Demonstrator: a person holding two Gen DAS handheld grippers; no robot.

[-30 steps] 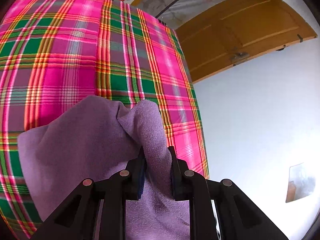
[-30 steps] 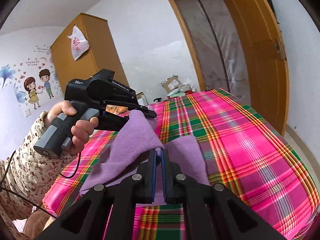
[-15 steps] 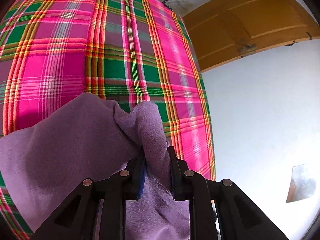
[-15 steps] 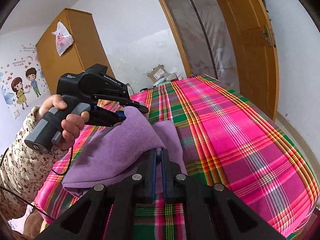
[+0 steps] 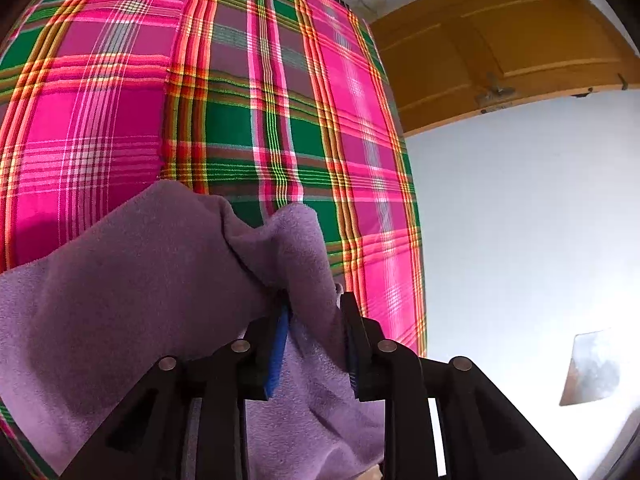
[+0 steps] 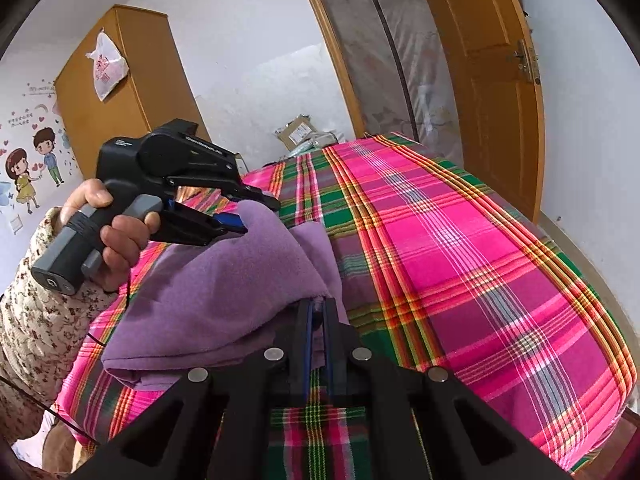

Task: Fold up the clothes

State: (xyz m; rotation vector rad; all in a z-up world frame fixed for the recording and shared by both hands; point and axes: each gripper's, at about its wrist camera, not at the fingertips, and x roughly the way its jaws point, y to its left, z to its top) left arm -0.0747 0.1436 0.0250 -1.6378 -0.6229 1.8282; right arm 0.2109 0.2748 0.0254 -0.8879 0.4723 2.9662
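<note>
Two black fingers of the left gripper (image 5: 314, 300) frame the left wrist view, their jaws opening with a bunched fold of the purple garment (image 5: 152, 288) between them; the cloth lies on the pink-and-green plaid bedspread (image 5: 120, 100), near its edge. Beyond hangs an orange door (image 5: 500, 52).

From the right wrist view, the right gripper (image 6: 317, 306) pinches the garment's near corner tightly. A hand (image 6: 108, 232) in a floral sleeve (image 6: 36, 320) grips the other tool's handle.
</note>
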